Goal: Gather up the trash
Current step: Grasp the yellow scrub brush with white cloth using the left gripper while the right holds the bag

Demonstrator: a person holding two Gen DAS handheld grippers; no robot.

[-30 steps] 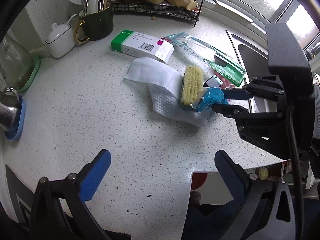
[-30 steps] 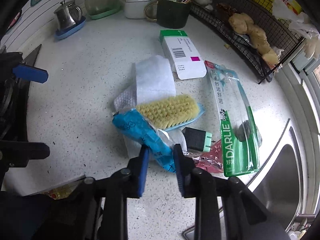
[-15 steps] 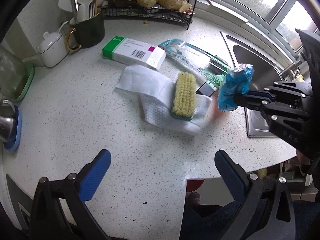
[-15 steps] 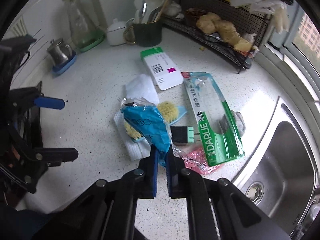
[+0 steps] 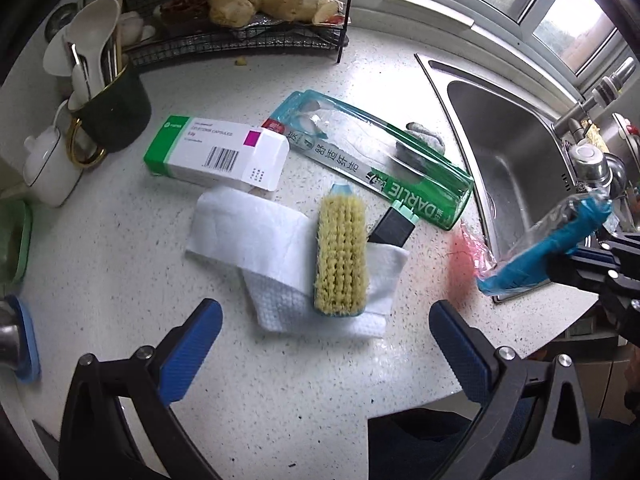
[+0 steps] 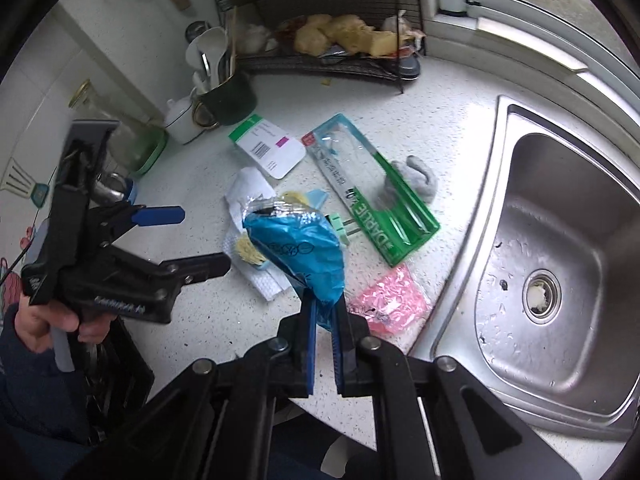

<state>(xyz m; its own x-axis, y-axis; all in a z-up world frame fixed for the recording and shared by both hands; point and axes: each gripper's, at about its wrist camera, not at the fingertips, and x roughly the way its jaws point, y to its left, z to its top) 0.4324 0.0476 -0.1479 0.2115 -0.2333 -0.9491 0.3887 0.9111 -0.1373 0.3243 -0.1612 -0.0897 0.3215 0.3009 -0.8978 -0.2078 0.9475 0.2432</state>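
My right gripper (image 6: 324, 308) is shut on a crumpled blue wrapper (image 6: 300, 252) and holds it in the air above the white counter (image 5: 120, 264). In the left wrist view the wrapper (image 5: 548, 252) hangs at the counter's right edge by the sink. My left gripper (image 5: 322, 316) is open and empty, above a yellow-bristled brush (image 5: 340, 256) lying on a white wipe (image 5: 256, 236). More litter lies on the counter: a pink wrapper (image 6: 388, 300), a green Darlie pack (image 5: 380, 164), and a green-and-white medicine box (image 5: 216, 156).
A steel sink (image 6: 560, 240) with a tap (image 5: 592, 160) fills the right side. A wire rack (image 5: 240, 40) with food, a dark mug of utensils (image 5: 112, 108) and a white pot (image 5: 44, 168) stand at the back. A black plug (image 5: 392, 228) lies beside the brush.
My right gripper shut on the blue wrapper, lifted it off the counter and carried it right, toward the sink edge. My left gripper moved closer to the brush and wipe.
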